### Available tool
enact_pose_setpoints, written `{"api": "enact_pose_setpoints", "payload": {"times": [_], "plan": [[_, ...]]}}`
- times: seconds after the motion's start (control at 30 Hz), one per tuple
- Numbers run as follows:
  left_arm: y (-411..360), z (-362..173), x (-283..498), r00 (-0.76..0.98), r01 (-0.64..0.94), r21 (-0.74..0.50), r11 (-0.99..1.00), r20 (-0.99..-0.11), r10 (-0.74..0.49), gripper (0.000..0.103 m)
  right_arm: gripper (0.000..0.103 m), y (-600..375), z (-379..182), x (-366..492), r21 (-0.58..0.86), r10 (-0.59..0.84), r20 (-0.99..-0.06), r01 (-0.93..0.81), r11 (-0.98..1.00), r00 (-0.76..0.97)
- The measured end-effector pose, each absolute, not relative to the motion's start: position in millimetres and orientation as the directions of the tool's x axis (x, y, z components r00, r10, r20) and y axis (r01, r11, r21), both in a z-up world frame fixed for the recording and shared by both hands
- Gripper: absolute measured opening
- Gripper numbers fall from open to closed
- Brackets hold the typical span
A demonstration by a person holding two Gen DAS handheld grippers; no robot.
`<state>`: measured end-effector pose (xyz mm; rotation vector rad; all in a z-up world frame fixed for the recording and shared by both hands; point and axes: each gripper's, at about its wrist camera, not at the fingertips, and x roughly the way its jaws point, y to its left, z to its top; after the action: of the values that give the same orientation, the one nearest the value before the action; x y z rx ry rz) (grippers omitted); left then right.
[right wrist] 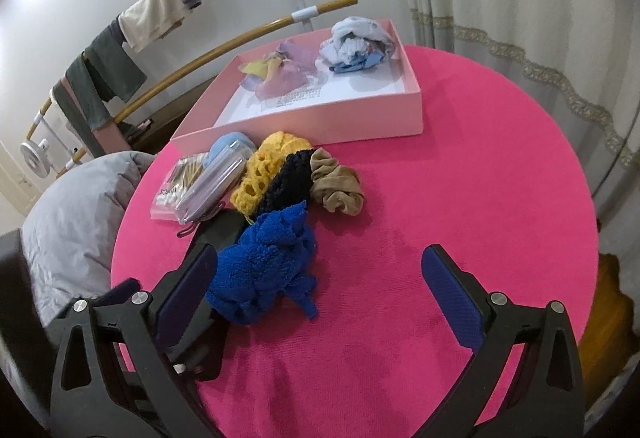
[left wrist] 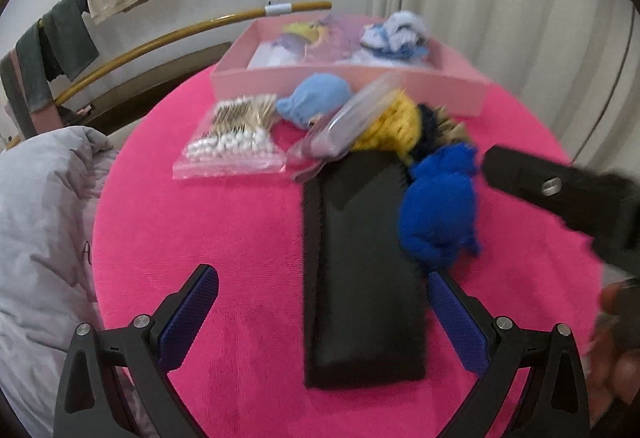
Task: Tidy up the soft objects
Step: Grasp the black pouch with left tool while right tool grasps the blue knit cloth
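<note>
Blue fuzzy cloth, the soft item nearest the right tongs, lying bunched on the pink tabletop with its near edge between the spread fingers, closer to the left-hand one. Both fingers stand wide apart and hold nothing. Behind the cloth, touching one another in a row: a yellow knit piece, a black knit piece and a tan stocking. A black pouch lies flat just beside the blue cloth, partly under it as far as the right wrist view shows. The left tongs are likewise released, the pouch lying between the fingers.

Probable hazards. The blue cloth overlaps the pouch and sits against the knit pieces, so a closing grip may catch a neighbour's loops or the pouch edge and drag them along. A shallow pinch on loose pile may slip free on the way to the pink box at the far side, which already holds a pale blue bundle and lilac fabric. A clear tube leaning by the cotton-swab bag could roll if the pile shifts. The two tongs work close together and could collide.
</note>
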<state>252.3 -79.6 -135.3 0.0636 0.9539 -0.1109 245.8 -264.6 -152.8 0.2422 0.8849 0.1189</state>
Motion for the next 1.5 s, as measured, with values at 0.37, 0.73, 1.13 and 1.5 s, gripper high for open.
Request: {"api": "enact_pose_setpoints", "payload": {"times": [0.37,0.73,1.13,1.5], "plan": [[-50.8,-152.4,268.3,0.55,0.095,-0.028,0.995,-0.832,-0.076,0.099,0.078,-227.7,-186.7,270.0,0.304,0.302,-0.781,-0.089,0.948,0.547],[-61.6,-151.7,268.5,0.56,0.112,0.031,0.993,-0.828,-0.037,0.101,0.046,-232.5,-181.4,257.0,0.23,0.247,-0.791,-0.102,0.968,0.56],[-68.3,-147.4,282.8,0.549,0.161,-0.024,0.987,-0.829,-0.11,0.054,0.037,-234.6,-182.4,250.6,0.147,0.168,-0.792,-0.084,0.986,0.587],[-68.8,-147.5,291.3,0.541,0.149,-0.057,0.987,-0.831,-0.13,0.046,0.037,-254.3,-182.4,244.8,0.175,0.173,-0.791,-0.055,0.983,0.587]]}}
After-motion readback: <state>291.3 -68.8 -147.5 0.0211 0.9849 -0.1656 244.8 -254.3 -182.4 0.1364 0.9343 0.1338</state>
